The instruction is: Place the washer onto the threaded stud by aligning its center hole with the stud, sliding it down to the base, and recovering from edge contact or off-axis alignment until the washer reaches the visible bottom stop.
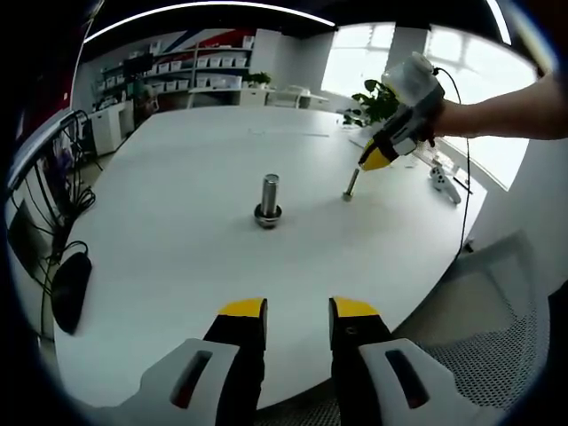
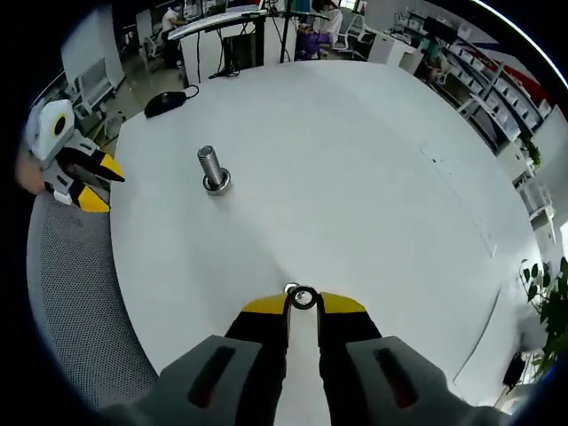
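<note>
Now the right tongs (image 2: 303, 304) pinch a round metal washer (image 2: 303, 298); left tongs (image 1: 298, 309) spread, ribbed steel stud (image 1: 269, 201) upright.

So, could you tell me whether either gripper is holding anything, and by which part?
The right gripper pinches the washer by its rim at the jaw tips, just above the white table. The left gripper is open and holds nothing.

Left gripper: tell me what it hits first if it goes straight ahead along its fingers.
Most likely the upright silver threaded stud with a ring at its base, standing on the white table roughly in line with the left gripper. Bare tabletop lies between; depth is hard to judge.
</note>
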The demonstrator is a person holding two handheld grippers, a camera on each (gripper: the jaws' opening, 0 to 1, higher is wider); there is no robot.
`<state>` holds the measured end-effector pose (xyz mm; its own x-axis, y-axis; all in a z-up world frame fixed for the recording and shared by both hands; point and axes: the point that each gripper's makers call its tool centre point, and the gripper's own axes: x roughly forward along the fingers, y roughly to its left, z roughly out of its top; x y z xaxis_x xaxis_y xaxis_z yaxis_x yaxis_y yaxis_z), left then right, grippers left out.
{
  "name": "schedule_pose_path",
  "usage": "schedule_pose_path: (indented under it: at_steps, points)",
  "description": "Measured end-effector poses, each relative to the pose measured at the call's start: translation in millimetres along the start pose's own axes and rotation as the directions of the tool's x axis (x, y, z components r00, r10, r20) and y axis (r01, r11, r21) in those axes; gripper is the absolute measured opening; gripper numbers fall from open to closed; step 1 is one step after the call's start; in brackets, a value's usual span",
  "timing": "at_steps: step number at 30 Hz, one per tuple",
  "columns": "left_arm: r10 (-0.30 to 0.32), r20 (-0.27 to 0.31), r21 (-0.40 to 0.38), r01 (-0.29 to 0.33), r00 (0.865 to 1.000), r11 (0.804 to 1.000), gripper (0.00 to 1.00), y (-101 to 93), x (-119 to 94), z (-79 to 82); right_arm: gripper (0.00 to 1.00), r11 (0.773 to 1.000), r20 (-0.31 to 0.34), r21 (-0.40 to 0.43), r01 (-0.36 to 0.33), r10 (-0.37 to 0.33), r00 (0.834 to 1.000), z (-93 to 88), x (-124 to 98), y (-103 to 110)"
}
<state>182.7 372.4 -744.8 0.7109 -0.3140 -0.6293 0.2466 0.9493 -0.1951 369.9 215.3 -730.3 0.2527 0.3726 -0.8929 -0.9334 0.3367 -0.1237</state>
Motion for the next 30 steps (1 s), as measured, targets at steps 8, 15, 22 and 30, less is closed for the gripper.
schedule_pose_path:
  at_steps: [8, 15, 22, 30]
  points:
    - [0.001, 0.002, 0.000, -0.001, 1.000, 1.000, 0.26, -0.1, -1, 0.5, 0.13, 1.000, -0.015, -0.021, -0.005, 0.005, 1.000, -1.0, 5, 0]
    - [0.002, 0.001, 0.000, -0.002, 1.000, 1.000, 0.26, 0.2, 0, 0.3, 0.14, 0.999, -0.032, -0.028, -0.016, 0.015, 0.999, -0.8, 12, 2]
    - [0.003, 0.000, 0.001, -0.003, 1.000, 1.000, 0.25, 0.3, 0, 0.0, 0.14, 0.999, -0.055, -0.027, -0.024, 0.023, 0.998, -4.0, 19, 1]
    - [0.006, -0.002, 0.001, -0.006, 1.000, 1.000, 0.25, 1.0, 0, -0.4, 0.14, 0.999, -0.087, -0.029, -0.043, 0.040, 0.995, -8.5, 32, 2]
